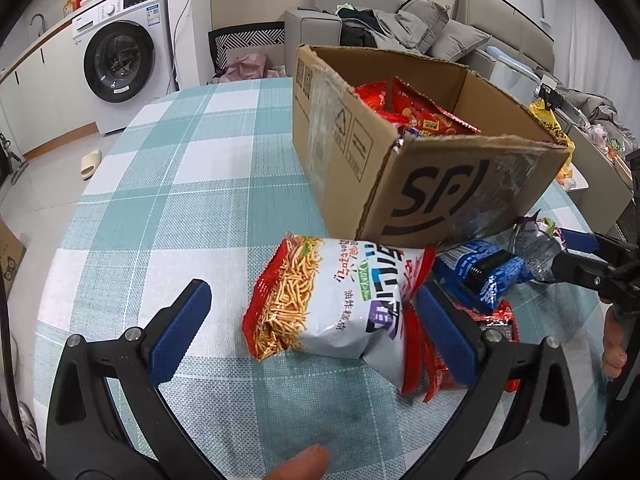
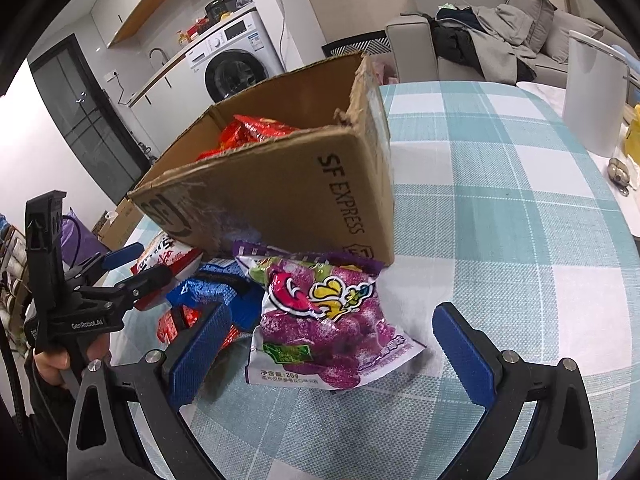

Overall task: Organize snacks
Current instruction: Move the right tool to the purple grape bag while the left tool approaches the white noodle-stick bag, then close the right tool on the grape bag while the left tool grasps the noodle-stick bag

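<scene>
An open cardboard box (image 1: 460, 188) (image 2: 288, 196) stands on the checked table and holds red snack bags (image 1: 416, 114) (image 2: 248, 132). In front of it lie a white and red noodle-snack bag (image 1: 332, 300), a blue packet (image 1: 480, 272) (image 2: 216, 292), a red packet (image 1: 492, 320) and a purple grape-candy bag (image 2: 328, 320). My left gripper (image 1: 316, 320) is open, its jaws on either side of the noodle-snack bag. My right gripper (image 2: 336, 344) is open around the purple bag. Each gripper shows in the other's view, the left (image 2: 120, 268) and the right (image 1: 576, 256).
The table wears a teal and white checked cloth (image 1: 192, 184) (image 2: 500, 208). A white bin (image 2: 592, 96) and small items stand at its far right edge. A washing machine (image 1: 120, 64), a chair (image 1: 248, 44) and a sofa with clothes (image 1: 400, 24) are beyond.
</scene>
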Action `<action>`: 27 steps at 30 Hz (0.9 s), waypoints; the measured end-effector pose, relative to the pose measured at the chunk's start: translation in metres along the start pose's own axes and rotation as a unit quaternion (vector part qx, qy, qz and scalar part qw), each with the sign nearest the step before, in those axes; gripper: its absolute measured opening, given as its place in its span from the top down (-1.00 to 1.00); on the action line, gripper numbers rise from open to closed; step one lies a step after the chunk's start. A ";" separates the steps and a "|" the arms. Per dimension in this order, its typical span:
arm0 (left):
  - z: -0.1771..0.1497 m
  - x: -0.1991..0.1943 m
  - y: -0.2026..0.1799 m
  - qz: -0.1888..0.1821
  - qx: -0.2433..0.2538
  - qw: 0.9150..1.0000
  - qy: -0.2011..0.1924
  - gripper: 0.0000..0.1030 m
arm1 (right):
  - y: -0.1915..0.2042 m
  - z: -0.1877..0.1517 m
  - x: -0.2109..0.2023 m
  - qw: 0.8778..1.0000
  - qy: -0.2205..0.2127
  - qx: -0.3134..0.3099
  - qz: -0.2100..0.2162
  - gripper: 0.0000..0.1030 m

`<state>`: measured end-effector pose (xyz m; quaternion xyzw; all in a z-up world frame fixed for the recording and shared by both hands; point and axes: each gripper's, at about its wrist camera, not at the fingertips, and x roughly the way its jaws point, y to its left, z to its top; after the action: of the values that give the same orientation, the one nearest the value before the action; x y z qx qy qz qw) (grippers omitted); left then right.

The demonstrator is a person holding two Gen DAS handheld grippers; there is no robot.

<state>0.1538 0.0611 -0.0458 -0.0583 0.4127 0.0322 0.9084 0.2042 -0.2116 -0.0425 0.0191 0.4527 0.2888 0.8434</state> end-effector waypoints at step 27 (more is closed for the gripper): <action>-0.001 0.026 0.009 -0.026 -0.017 0.999 0.025 -0.97 | 0.000 -0.003 0.011 1.000 0.004 0.006 0.024 -0.38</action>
<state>0.1692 0.0704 -0.0666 -0.0853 0.4327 0.0140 0.8974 0.2067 -0.2064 -0.0528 0.0343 0.4575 0.3063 0.8341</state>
